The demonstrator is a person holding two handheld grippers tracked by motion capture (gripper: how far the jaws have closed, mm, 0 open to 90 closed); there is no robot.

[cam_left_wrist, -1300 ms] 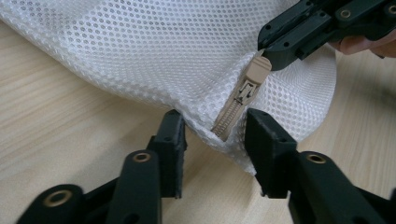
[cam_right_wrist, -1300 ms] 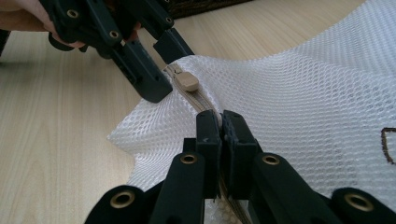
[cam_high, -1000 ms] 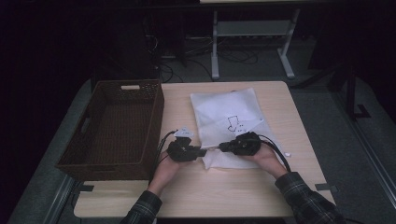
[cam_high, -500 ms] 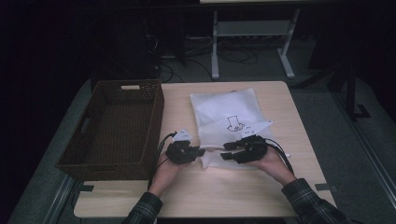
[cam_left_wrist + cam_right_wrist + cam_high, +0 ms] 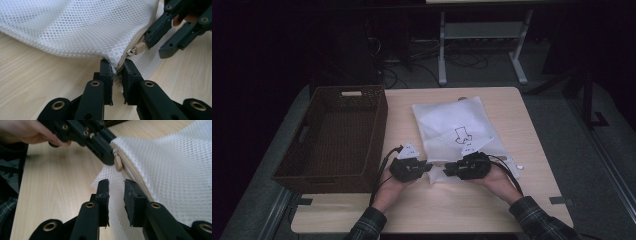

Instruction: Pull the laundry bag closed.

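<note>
A white mesh laundry bag (image 5: 457, 127) lies flat on the table, with a beige zipper along its near edge. My left gripper (image 5: 117, 63) is shut on the bag's near corner at the zipper's end, lifting the mesh (image 5: 82, 27) slightly. The beige zipper pull (image 5: 137, 47) hangs just past that grip. My right gripper (image 5: 116, 182) is open, its jaws a short way short of the zipper pull (image 5: 117, 163) and over loose mesh. In the high view the left gripper (image 5: 428, 167) and right gripper (image 5: 448, 171) face each other tip to tip at the bag's near-left corner.
A dark brown wicker basket (image 5: 377, 120) stands on the left half of the wooden table (image 5: 452, 205), close to my left hand. A small white scrap (image 5: 520, 166) lies beside the bag's right edge. Bare tabletop runs along the near edge.
Both hands and grippers have drifted toward the near edge of the table, and the bag's near corner has come along with them.
</note>
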